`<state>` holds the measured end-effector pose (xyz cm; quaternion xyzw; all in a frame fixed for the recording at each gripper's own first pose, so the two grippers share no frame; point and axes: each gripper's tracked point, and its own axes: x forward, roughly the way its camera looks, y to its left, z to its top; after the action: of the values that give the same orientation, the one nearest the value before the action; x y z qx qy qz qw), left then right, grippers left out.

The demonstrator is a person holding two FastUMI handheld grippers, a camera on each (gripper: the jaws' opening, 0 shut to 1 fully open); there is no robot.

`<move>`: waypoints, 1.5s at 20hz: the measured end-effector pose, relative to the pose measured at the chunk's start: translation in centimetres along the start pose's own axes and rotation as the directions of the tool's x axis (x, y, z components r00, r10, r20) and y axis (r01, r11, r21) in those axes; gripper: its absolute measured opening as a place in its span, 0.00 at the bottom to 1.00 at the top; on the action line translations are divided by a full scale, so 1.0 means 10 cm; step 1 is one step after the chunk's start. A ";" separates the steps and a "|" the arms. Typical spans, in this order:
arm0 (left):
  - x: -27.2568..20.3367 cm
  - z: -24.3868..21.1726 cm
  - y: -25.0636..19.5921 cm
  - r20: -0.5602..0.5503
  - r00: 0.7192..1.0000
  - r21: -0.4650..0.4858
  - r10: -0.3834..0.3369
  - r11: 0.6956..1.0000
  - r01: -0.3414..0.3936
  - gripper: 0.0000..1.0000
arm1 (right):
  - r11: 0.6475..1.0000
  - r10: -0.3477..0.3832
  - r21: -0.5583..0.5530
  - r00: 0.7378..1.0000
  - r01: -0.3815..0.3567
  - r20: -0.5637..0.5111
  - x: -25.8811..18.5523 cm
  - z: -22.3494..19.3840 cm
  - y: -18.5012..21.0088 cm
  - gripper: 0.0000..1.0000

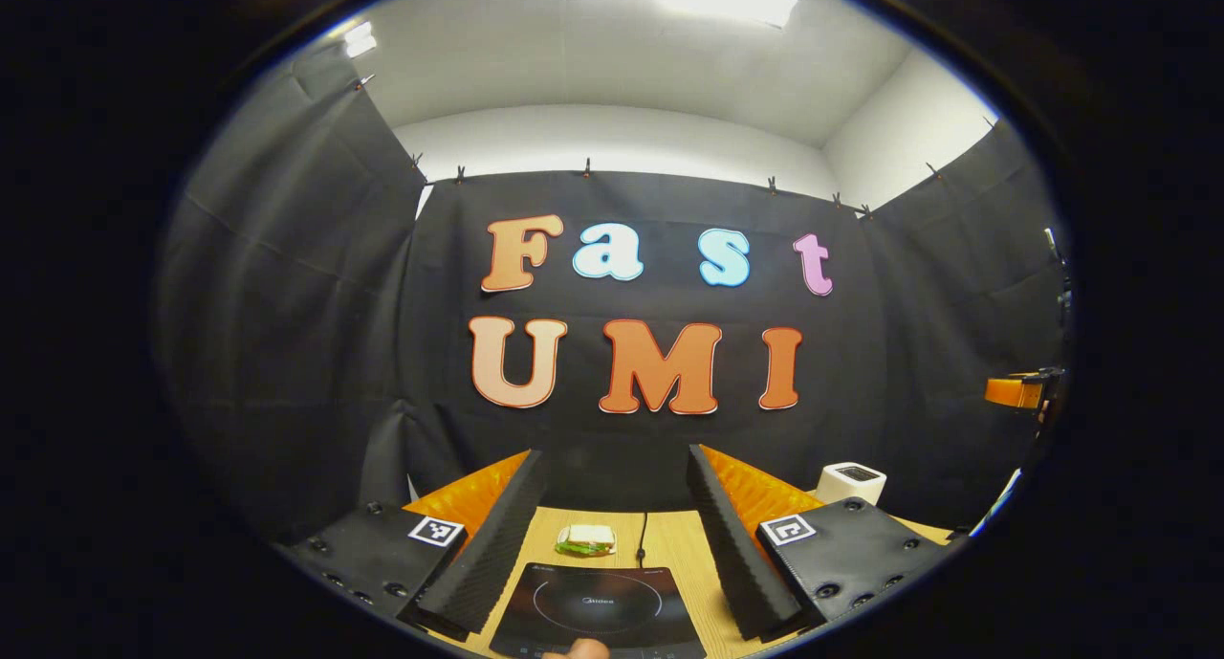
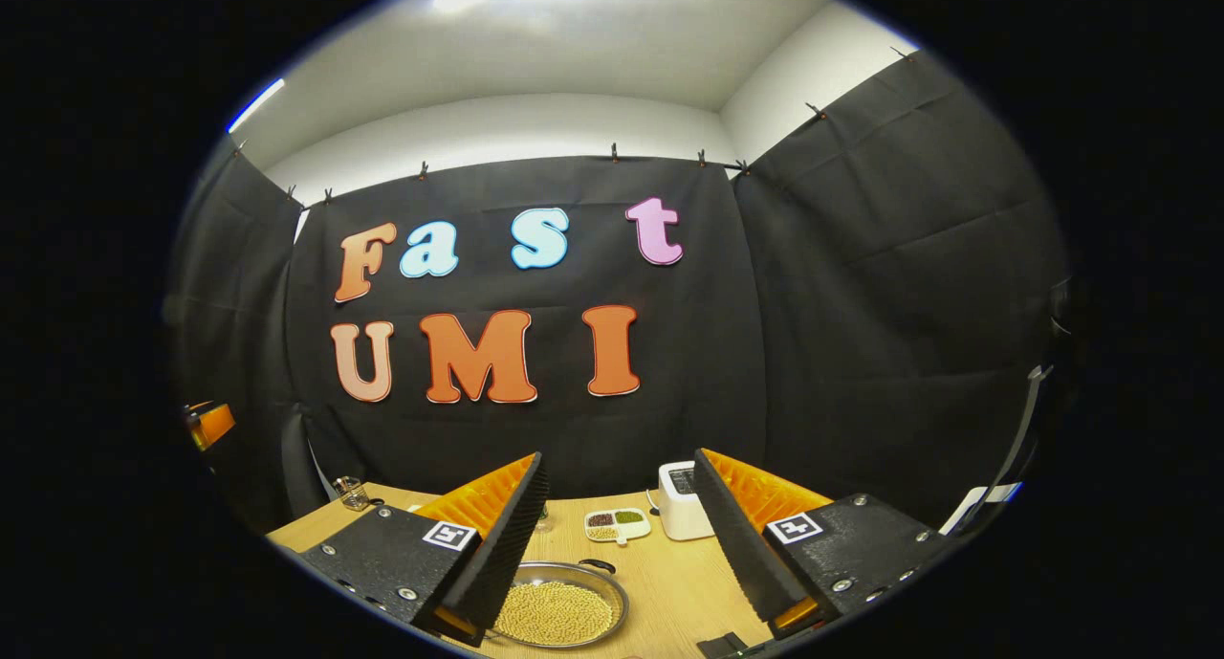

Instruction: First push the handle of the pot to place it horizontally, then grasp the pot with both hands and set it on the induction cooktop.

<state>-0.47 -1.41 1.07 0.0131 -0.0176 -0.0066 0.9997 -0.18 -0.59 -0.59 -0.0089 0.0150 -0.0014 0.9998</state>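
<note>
In the left gripper view, the left gripper (image 1: 612, 535) is hovering over a light wooden table (image 1: 674, 544) with its two ribbed black-and-orange fingers (image 1: 492, 544) standing wide apart, nothing between them. A flat black glass induction cooktop (image 1: 598, 609) with a faint ring on its top is lying at 6 o'clock between the fingers. Beyond it, toward 12 o'clock, a wrapped sandwich with green filling (image 1: 585, 540) is sitting on the wood, and a thin black cord (image 1: 642, 539) is running just beside it. A small white boxy appliance (image 1: 851, 482) is standing at about 2 o'clock, past the right finger.

In the right gripper view, the right gripper (image 2: 622, 535) is also holding its fingers (image 2: 502, 539) spread apart and empty. A shallow round metal pot filled with yellow grains (image 2: 559, 609) is resting on the table at 7 o'clock, its rim partly hidden behind the left finger; a short dark handle is showing at its far edge. A white divided dish of mixed beans (image 2: 617, 523) is lying at 12 o'clock, with a white toaster-like box (image 2: 681, 501) just beside it at 1 o'clock. A small glass jar (image 2: 352, 494) is standing at 10 o'clock.
</note>
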 end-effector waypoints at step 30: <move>0.13 -0.59 -0.20 -0.149 0.979 -0.043 -0.138 0.990 0.133 0.19 | 1.000 0.002 -0.008 1.000 -0.003 -0.028 0.04 -0.16 0.07 0.95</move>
<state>1.02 -3.24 -4.85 -0.0017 0.0593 -0.0739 0.9955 0.17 0.11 -2.17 -0.0130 0.0289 -0.0001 0.9995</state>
